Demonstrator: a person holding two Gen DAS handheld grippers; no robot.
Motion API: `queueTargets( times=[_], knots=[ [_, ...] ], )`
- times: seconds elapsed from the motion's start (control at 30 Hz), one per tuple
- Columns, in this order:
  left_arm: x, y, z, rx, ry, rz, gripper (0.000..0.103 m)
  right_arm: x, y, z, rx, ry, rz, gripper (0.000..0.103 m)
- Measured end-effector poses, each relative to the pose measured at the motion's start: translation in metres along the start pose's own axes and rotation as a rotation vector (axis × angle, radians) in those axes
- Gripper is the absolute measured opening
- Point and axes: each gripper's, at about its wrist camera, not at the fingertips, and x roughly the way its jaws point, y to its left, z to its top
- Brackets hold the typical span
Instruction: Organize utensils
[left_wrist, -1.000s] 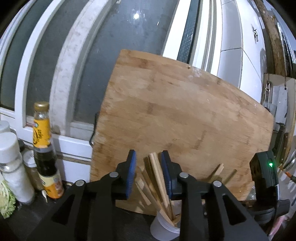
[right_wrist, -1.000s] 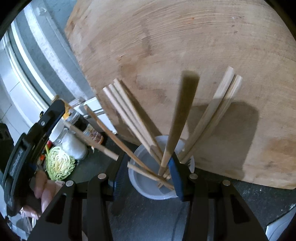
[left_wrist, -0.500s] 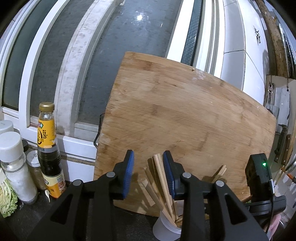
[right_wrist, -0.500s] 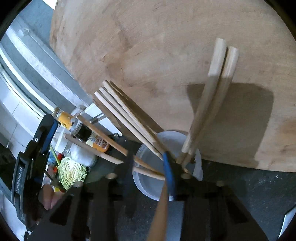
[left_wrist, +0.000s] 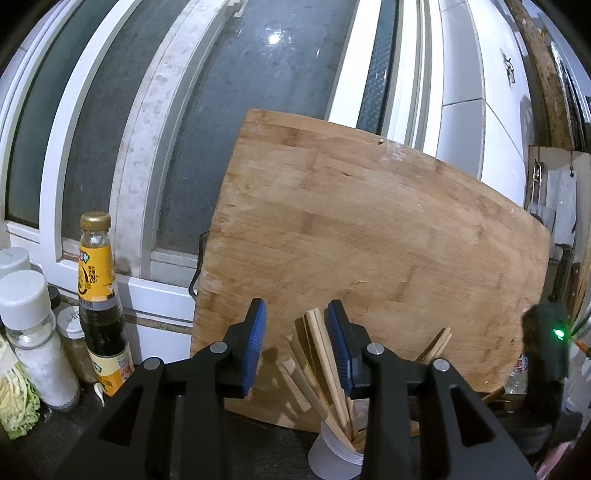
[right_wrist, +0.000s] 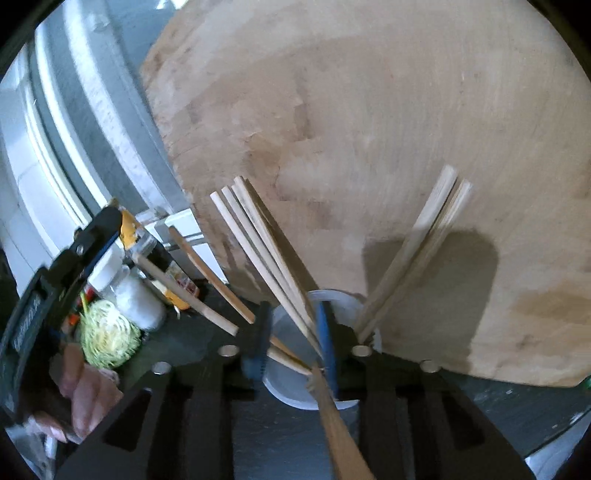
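Showing only in right view: chopstick (right_wrist: 340, 424) between right tongs (right_wrist: 291, 347).

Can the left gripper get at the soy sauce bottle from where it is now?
Probably yes. The left gripper has open fingers with nothing pressed between them, and the soy sauce bottle stands off to its left on the counter with open space in front; only the spice jars crowd its far side.

The sauce bottle (left_wrist: 96, 295) has a yellow label (left_wrist: 94, 275) with "28+" on it. The other signs on that label are too small to read. White letters on the other hand-held gripper (right_wrist: 26, 321) are too blurry to read.
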Motion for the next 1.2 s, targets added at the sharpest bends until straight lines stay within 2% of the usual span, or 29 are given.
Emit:
queueTargets(
  times=[0.1, 0.2, 0.27, 0.43, 0.57, 0.7, 0.8, 0.87, 0.9, 1.1, 1.2],
  knots=[
    [-0.005, -0.006, 0.000, 0.033, -0.023, 0.019, 0.034, -0.015, 0.002, -0.010, -0.062, -0.061, -0.031, 0.047],
    [-0.014, -0.013, 0.000, 0.062, -0.050, 0.030, 0.040, -0.031, -0.001, -0.015, -0.075, -0.098, -0.064, 0.053],
    [-0.021, -0.016, -0.001, 0.071, -0.069, 0.039, 0.049, -0.037, -0.003, -0.017, -0.078, -0.108, -0.090, 0.054],
    [-0.047, -0.027, -0.010, 0.114, -0.109, 0.078, 0.064, -0.052, 0.001, -0.029, -0.136, -0.132, -0.137, 0.056],
    [-0.074, -0.037, -0.023, 0.185, -0.150, 0.134, 0.087, -0.071, 0.008, -0.046, -0.173, -0.194, -0.140, 0.067],
    [-0.094, -0.042, -0.042, 0.241, -0.159, 0.168, 0.102, -0.081, 0.014, -0.069, -0.158, -0.256, -0.151, 0.077],
    [-0.100, -0.038, -0.062, 0.273, -0.135, 0.210, 0.103, -0.082, 0.017, -0.087, -0.148, -0.314, -0.213, 0.088],
    [-0.097, -0.032, -0.076, 0.292, -0.094, 0.237, 0.103, -0.076, 0.017, -0.095, -0.143, -0.331, -0.283, 0.088],
    [-0.097, -0.028, -0.082, 0.288, -0.079, 0.248, 0.103, -0.073, 0.017, -0.097, -0.139, -0.335, -0.291, 0.088],
    [-0.093, 0.006, -0.103, 0.183, -0.035, 0.273, 0.103, -0.050, 0.016, -0.109, -0.087, -0.303, -0.195, 0.088],
    [-0.092, 0.013, -0.108, 0.178, -0.034, 0.290, 0.103, -0.043, 0.023, -0.114, -0.102, -0.305, -0.202, 0.088]
  ],
)
